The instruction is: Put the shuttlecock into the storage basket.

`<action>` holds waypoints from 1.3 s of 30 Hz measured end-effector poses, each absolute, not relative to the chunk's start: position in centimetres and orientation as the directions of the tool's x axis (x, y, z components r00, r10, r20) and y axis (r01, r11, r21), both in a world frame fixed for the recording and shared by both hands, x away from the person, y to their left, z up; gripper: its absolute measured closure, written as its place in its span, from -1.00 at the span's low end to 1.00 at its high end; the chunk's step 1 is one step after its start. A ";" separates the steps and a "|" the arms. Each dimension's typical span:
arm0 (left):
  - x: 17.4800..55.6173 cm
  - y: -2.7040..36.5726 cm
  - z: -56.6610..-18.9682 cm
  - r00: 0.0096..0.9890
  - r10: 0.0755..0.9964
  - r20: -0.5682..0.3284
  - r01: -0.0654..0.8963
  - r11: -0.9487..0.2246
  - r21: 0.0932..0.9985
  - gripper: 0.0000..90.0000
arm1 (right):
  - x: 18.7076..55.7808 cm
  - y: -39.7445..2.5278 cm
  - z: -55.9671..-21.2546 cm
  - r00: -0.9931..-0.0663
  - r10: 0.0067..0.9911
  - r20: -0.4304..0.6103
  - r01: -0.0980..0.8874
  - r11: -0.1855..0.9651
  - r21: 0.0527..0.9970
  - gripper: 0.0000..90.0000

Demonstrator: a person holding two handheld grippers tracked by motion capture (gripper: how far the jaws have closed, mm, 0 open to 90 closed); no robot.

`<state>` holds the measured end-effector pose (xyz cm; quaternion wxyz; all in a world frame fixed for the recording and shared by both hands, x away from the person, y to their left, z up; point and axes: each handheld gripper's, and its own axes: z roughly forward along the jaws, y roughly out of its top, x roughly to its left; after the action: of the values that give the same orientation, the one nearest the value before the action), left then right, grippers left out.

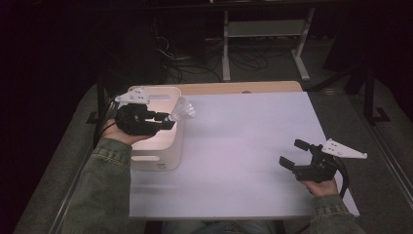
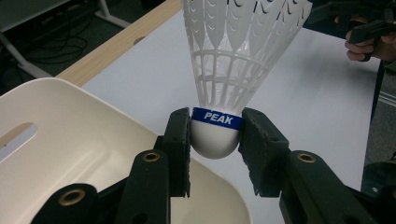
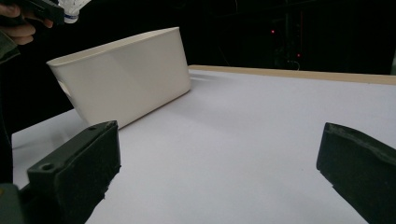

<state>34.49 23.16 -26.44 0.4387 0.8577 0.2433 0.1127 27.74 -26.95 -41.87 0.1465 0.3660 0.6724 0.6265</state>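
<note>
A: What does the step in hand call for?

B: The operator carries the shuttlecock [image 2: 219, 93] to the bin [image 1: 160, 146]. The white bin stands at the left side of the worktop [image 1: 243, 161], open side up. The left tongs [image 1: 164, 120] hover above the bin's right rim, clamped on the shuttlecock's rounded cork, at and just under the blue band. The skirt points away from the jaws, out past the rim over the worktop. To do the step well, the operator should bring the cork over the bin's hollow, lower it below the rim, and only then part the jaws. A release from this height, this near the rim, would probably let the light shuttlecock bounce or drift out.

A: And the right side?

B: The right tongs [image 1: 291, 152] stand apart, holding nothing, low over the right side of the worktop, well clear of the bin.

A: Count, largest first?

B: One worktop. One bin. Two tongs. One shuttlecock.
</note>
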 end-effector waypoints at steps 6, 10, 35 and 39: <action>34.3 24.0 -26.6 0.844 0.536 -0.025 0.330 -0.481 0.812 0.43 | 27.7 -27.0 -41.9 -0.689 0.676 0.262 0.309 -0.054 0.950 -1.00; 34.3 24.7 -26.7 0.835 0.550 -0.025 0.339 -0.477 0.811 0.43 | 27.7 -26.9 -41.9 -0.690 0.675 0.262 0.309 -0.052 0.950 -1.00; 33.9 28.0 -28.8 0.792 0.606 -0.080 0.418 -0.442 0.793 0.43 | 27.7 -26.9 -41.9 -0.687 0.678 0.263 0.311 -0.054 0.949 -1.00; 33.8 28.2 -29.2 0.786 0.613 -0.083 0.431 -0.446 0.785 0.43 | 27.7 -27.0 -41.9 -0.686 0.678 0.263 0.310 -0.054 0.949 -1.00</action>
<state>33.79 28.22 -29.17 0.4259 0.8436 0.3093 0.1067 27.70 -26.97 -41.86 0.1469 0.3679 0.6717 0.6260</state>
